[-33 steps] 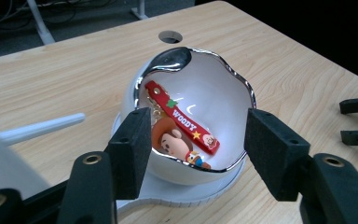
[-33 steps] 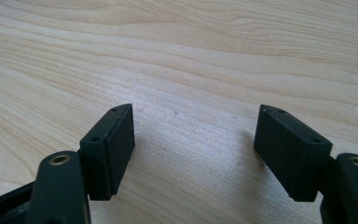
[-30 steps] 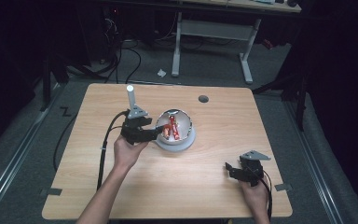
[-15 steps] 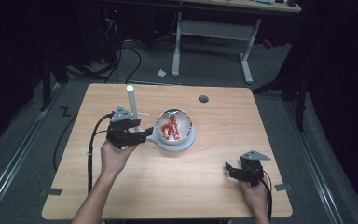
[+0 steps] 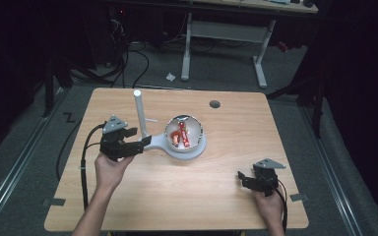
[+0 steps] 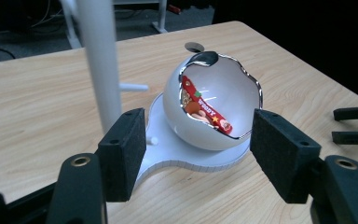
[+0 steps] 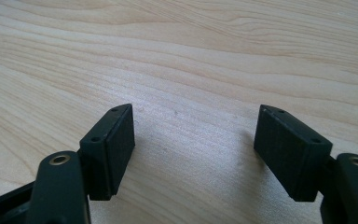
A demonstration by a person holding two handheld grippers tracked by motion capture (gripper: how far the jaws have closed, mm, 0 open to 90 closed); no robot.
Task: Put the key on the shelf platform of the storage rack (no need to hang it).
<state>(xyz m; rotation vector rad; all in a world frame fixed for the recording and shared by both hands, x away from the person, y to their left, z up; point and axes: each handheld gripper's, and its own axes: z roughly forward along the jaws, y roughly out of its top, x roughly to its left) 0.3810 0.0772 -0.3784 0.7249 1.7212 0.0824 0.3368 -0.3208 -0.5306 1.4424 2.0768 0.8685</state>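
Both tongs stand apart with nothing between the pads. Your left gripper (image 5: 134, 139) sits just left of the white stand (image 5: 177, 146), its jaws having just been opening, clear of the base. Your right gripper (image 5: 248, 177) rests at the near right of the table (image 5: 285, 128), well apart from everything, jaws wide over bare wood.

Stand: mid-table, slightly left. Flat rounded base, smooth matte white, narrowing to a tab that points left toward your left gripper. Long axis of the base runs left–right. A thin white post (image 5: 139, 110) rises upright from the tab end, with a short peg (image 5: 151, 119) sticking out to the right.

On the wide end of the base sits a glossy white eggshell-shaped bowl (image 6: 209, 109) with a jagged rim, opening tilted toward the near side. Inside: a red printed strip (image 6: 205, 112) leaning lengthwise, far end up.

Post stands close beside your left jaw. Round cable hole (image 5: 214, 104) lies far of the bowl. Tabletop is pale wood grain.
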